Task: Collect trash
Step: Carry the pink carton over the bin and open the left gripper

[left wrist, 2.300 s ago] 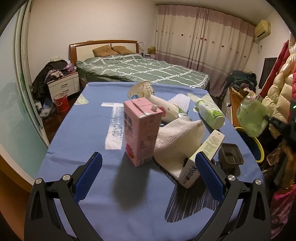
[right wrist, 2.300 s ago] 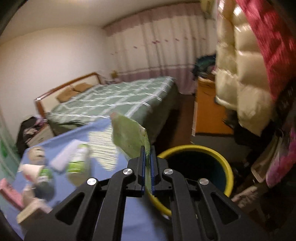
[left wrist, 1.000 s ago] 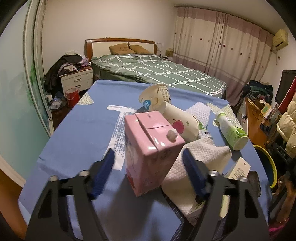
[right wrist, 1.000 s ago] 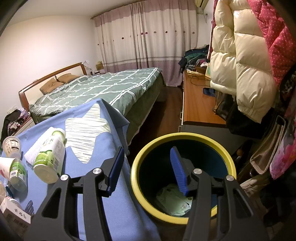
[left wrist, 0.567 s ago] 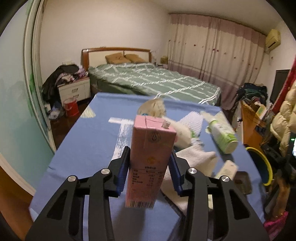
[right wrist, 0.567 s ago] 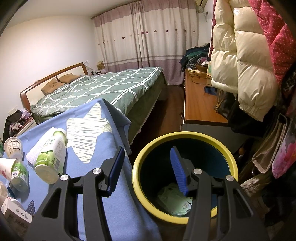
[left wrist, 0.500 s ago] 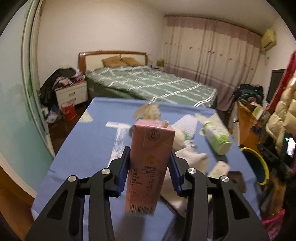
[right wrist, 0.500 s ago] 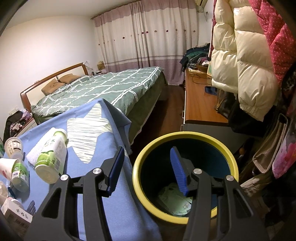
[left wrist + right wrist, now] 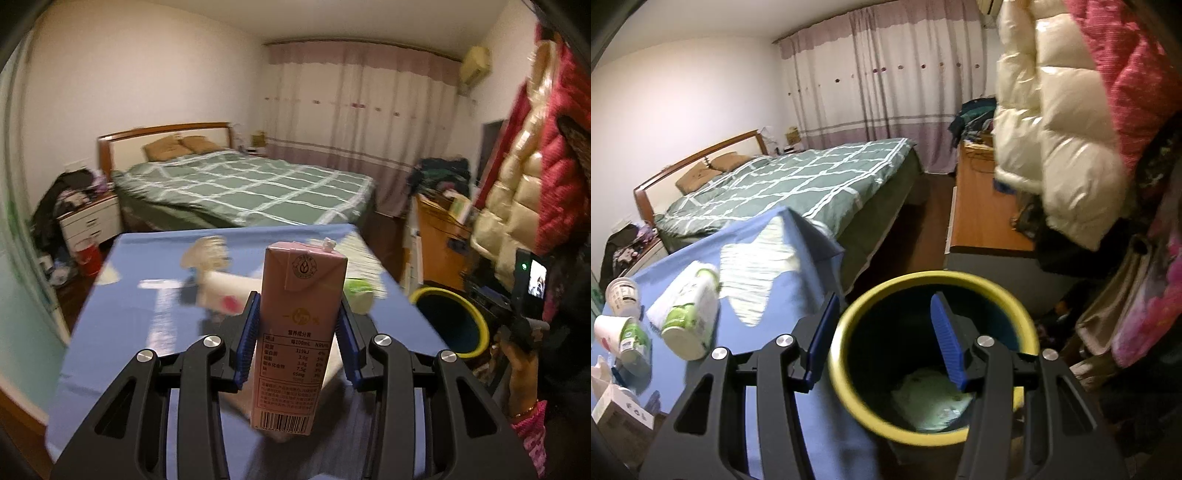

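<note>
Beside one blue-clothed table (image 9: 798, 373) stands one yellow-rimmed round bin (image 9: 849, 317) under the spread, empty right gripper (image 9: 882, 334), while the left gripper (image 9: 298, 338) clamps one upright pink rectangular milk carton (image 9: 295, 343) above two blurred cups.

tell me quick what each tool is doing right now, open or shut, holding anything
Left tool: shut on the pink carton, held upright above the table.
Right tool: open and empty, over the yellow-rimmed bin.
</note>
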`<state>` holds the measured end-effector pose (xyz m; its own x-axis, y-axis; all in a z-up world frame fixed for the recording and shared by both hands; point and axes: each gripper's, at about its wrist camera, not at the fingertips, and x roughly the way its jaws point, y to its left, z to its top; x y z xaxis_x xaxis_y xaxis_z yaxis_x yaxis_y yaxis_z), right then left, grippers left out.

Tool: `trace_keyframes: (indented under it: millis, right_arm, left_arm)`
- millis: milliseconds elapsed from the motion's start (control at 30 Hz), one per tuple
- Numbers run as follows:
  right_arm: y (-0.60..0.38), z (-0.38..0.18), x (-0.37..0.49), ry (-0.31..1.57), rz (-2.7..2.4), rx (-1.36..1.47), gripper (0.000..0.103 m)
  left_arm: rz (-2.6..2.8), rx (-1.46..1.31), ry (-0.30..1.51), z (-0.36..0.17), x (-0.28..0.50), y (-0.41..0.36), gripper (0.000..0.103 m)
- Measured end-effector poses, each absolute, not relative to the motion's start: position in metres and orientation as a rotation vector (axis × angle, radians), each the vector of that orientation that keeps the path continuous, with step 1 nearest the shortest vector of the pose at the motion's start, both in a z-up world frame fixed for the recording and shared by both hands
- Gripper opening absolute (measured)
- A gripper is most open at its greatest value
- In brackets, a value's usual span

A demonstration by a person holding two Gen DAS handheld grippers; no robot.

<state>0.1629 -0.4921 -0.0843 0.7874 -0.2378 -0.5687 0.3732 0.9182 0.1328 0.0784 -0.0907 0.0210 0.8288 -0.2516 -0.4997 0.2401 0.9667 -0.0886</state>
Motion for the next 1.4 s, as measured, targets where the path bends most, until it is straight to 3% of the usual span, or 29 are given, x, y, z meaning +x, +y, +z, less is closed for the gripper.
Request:
trace_keyframes:
  millis: [533,1033,1100,1133,1167,1400]
  right_arm:
    - [-0.568,-0.103,0.138,0.607,-0.405,0.282,0.05]
    - [-0.594,-0.115,0.139,0.639,-0.418,0.287,0.05]
    - [-0.594,-0.116,0.139,0.643,-0.419,0.285,0.05]
    - [-0.593,-0.116,0.139,0.645,-0.42,0.285,0.05]
    - [-0.592,-0.116,0.139,0.647,-0.42,0.285,0.05]
    - [-0.576,-0.112,0.14,0.652,-0.402,0.27,0.05]
  left_arm:
    - [-0.576,0.076,0.65,-0.022,0.15,-0.303,0.039]
    - [-0.605,0.067,0.739,-0.073,0.218,-0.425,0.04]
    - [-0.603,0.057,0.743,-0.073,0.217,-0.425,0.052]
    - [-0.594,0.055,0.724,-0.07,0.214,-0.422,0.069]
    - [-0.586,0.059,0.703,-0.068,0.212,-0.422,0.076]
    - [-0.574,0.05,0.595,-0.022,0.177,-0.366,0.08]
